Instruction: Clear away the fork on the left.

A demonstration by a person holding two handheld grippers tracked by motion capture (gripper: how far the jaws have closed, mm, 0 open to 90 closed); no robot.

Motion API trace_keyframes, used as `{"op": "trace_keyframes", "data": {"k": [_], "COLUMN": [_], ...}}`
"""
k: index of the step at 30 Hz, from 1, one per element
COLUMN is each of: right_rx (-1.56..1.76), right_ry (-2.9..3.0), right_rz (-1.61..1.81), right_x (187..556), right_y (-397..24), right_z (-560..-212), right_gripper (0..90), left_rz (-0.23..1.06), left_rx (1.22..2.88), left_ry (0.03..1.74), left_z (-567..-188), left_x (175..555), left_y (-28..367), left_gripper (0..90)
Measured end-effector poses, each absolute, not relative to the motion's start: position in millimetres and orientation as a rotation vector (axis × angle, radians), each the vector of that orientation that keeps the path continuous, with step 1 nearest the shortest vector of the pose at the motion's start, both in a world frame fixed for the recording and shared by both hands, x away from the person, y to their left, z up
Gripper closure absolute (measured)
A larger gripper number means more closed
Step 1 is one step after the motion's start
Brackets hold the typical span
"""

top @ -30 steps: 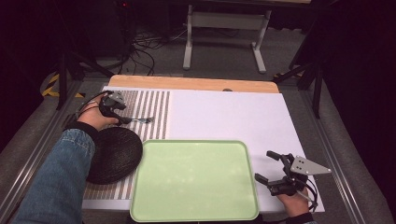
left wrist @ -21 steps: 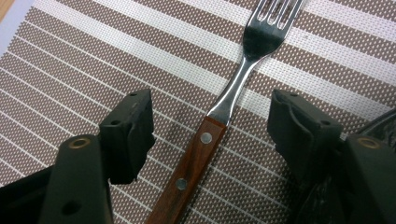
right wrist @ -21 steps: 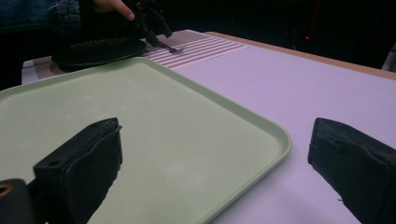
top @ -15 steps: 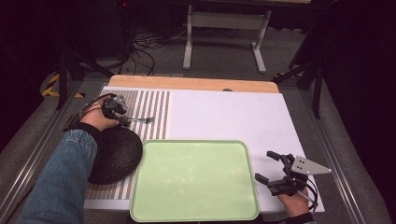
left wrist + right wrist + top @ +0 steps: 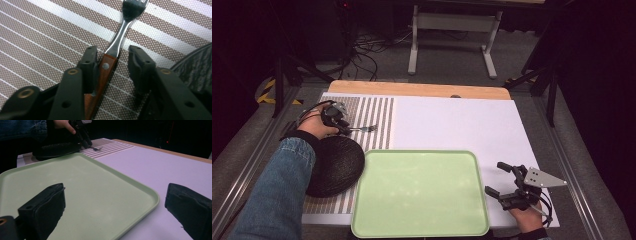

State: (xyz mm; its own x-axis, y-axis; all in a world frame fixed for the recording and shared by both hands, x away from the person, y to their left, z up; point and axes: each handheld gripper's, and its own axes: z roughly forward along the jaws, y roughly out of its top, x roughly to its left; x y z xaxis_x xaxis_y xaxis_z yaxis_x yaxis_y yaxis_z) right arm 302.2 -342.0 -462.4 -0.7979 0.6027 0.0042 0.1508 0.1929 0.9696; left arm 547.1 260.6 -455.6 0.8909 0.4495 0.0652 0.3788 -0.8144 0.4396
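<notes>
A fork with a reddish wooden handle lies on the striped placemat at the table's left. My left gripper is down over it and open. In the left gripper view the fork has its handle between the jaws of the left gripper: the left jaw touches the wood, the right jaw stands a little apart. The tines point away from the gripper. My right gripper rests open at the front right, just off the tray's right rim, with nothing between its fingers.
A pale green tray lies empty at the front centre; its corner sits between the right jaws. A black round woven mat lies left of the tray, under the person's denim sleeve. White cover spans the right half.
The left gripper has settled slightly lower over the fork's handle. The fork, the tray and the right gripper have stayed where they were.
</notes>
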Motion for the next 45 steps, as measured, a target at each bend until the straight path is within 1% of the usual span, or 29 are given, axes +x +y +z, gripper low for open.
{"op": "trace_keyframes", "data": {"k": [4, 8, 9, 10, 12, 19, 24, 27, 29, 35, 45], "right_rx": [0.71, 0.711, 0.711, 0.711, 0.712, 0.713, 0.712, 0.712, 0.712, 0.71, 0.704], "right_ry": [2.097, 2.098, 2.099, 2.099, 2.098, 2.095, 2.094, 2.092, 2.091, 2.09, 2.093], "right_rz": [1.647, 1.651, 1.653, 1.653, 1.66, 1.662, 1.661, 1.661, 1.661, 1.66, 1.656], "right_x": [302, 302, 302, 302, 302, 302, 302, 302, 302, 303, 304], "right_y": [-343, -343, -343, -343, -343, -343, -343, -343, -343, -343, -341], "right_z": [-463, -463, -463, -463, -463, -463, -463, -463, -463, -462, -462], "right_gripper": [3.7, 3.8, 3.8, 3.8, 3.8, 3.8, 3.8, 3.8, 3.8, 3.8, 3.8], "left_rz": [0.219, 0.231, 0.229, 0.229, 0.248, 0.293, 0.303, 0.327, 0.327, 0.391, 0.372], "left_rx": [2.67, 2.708, 2.742, 2.742, 2.781, 2.821, 2.838, 2.832, 2.825, 2.816, 2.787], "left_ry": [0.604, 0.593, 0.594, 0.594, 0.592, 0.551, 0.571, 0.618, 0.623, 0.644, 0.686], "left_z": [-454, -452, -450, -450, -449, -448, -447, -443, -441, -429, -411], "left_x": [546, 545, 544, 544, 542, 540, 541, 539, 539, 535, 526], "left_y": [257, 256, 255, 255, 253, 248, 248, 248, 249, 252, 251], "left_gripper": [73.0, 74.4, 77.0, 77.6, 77.7, 77.9, 78.0, 78.0, 78.0, 78.0, 78.1]}}
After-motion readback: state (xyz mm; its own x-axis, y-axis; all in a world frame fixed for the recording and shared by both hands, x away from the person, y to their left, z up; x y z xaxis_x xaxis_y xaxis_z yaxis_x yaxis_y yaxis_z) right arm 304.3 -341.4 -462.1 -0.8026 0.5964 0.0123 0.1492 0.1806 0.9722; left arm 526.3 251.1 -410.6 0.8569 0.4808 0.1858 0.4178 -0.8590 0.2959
